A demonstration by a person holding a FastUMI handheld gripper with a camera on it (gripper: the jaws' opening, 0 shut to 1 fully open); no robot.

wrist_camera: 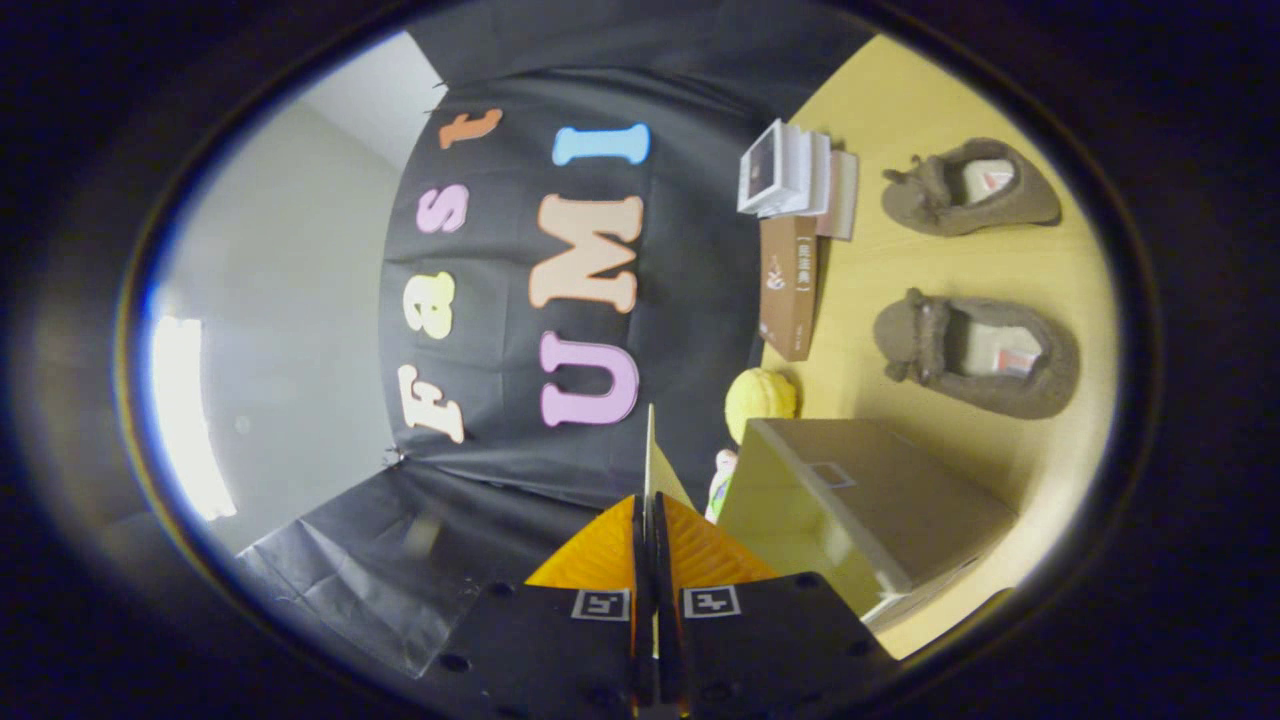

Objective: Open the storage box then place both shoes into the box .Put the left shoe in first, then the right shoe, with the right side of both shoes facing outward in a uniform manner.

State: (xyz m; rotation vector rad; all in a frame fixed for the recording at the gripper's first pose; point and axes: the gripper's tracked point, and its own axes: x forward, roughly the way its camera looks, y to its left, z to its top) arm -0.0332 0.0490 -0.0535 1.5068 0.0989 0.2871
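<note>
Orange fingers (612, 548) of the gripper (648, 545) sit pressed almost together, and a thin pale flap (649, 455) rises edge-on from the narrow gap between them; it looks to be the lid of the storage box (860, 500), pinched and swung up, though I cannot be sure that both pads bear on it. That box, a grey-brown carton with a pale side wall, lies just to one side of the fingers on the yellow table (1040, 275).

Beyond the box rest the 2 brown slippers: the nearer shoe (978, 353) just past the box, the farther shoe (970, 187) well apart from it, both lying flat with pale inserts showing in their openings. I cannot tell which is the left one.

By my reading, step 1, opening the box, is in hand and neither shoe has gone in. Next, the lid wants carrying fully back and letting go, then the fingers must spread to take the left shoe.

Around these stand a brown carton (788, 285), a stack of white boxes (785, 170) and a yellow ball (760, 398).
</note>
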